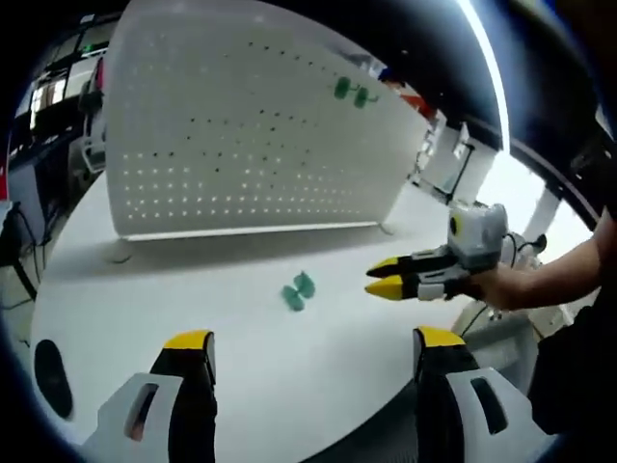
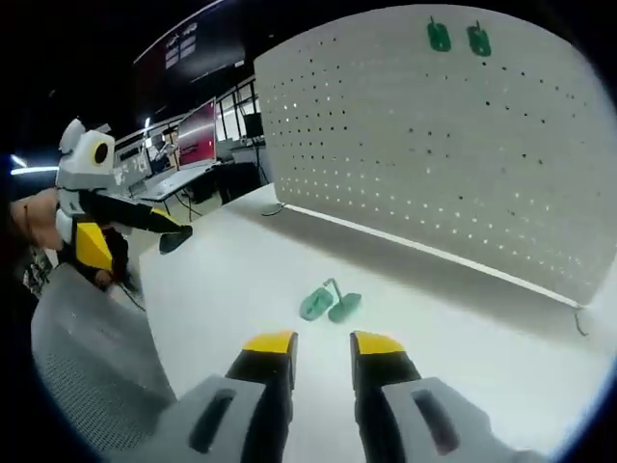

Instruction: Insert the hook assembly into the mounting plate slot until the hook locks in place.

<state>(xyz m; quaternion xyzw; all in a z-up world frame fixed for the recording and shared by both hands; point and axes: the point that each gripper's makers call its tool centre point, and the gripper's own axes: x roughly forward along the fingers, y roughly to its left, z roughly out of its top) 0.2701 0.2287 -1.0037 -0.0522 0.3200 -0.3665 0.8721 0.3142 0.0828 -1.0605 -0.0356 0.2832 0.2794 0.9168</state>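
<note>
Green hook assembly (image 2: 329, 304) lies loose on the white table (image 2: 463, 328), not yet picked, just ahead of the right gripper (image 2: 323, 344) at about 12 o'clock of its tips; in the left gripper view it sits at (image 1: 298, 290), roughly mid-table. Right jaws: narrow gap, nothing between them. Left gripper (image 1: 313, 340): jaws spread wide, holding nothing.

Risks, as I judge them:
- hook is small and flat on a slick top; a closing pinch could skate it away instead of gripping
- wire loop on it looks thin; bad grab angle means it'll twist when pushed into a slot
- pegboard (image 2: 453, 145) stands upright on thin feet; hard push may rock or slide it unless the left gripper braces it

Around: two green hooks (image 2: 457, 39) already hang on the board at 1 o'clock in the right gripper view. Path from hook to board is open. Desks and monitors (image 2: 198, 130) behind at 10 o'clock, well apart
</note>
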